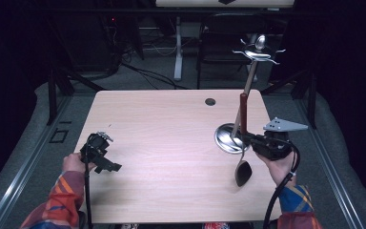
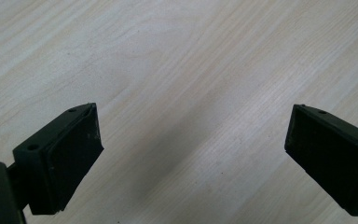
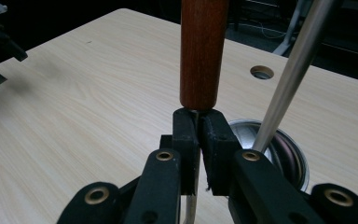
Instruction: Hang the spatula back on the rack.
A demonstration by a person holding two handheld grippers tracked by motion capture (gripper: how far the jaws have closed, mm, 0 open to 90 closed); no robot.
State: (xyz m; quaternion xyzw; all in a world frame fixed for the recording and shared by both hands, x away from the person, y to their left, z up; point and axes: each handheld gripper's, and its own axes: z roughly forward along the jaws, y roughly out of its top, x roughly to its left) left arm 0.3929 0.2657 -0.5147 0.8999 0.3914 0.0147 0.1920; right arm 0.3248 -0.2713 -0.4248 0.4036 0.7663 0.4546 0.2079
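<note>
A utensil with a reddish-brown wooden handle (image 1: 243,112) and a black spoon-like head (image 1: 243,172) stands upright, head down, just above the table. My right gripper (image 1: 249,139) is shut on its thin metal shank just under the handle (image 3: 203,51), its jaws pressed together (image 3: 198,135). Right beside it stands a metal rack with a round base (image 1: 225,138), a slanted pole (image 1: 250,81) and hooks on top (image 1: 259,52). My left gripper (image 1: 108,163) rests low at the table's left, open with nothing between its jaws (image 2: 193,154).
The light wooden table (image 1: 167,138) has a round cable hole (image 1: 210,101) near its far edge. Behind the table are a chair and a desk leg on a dark floor. The rack's pole (image 3: 293,74) and base (image 3: 286,156) sit just right of my right jaws.
</note>
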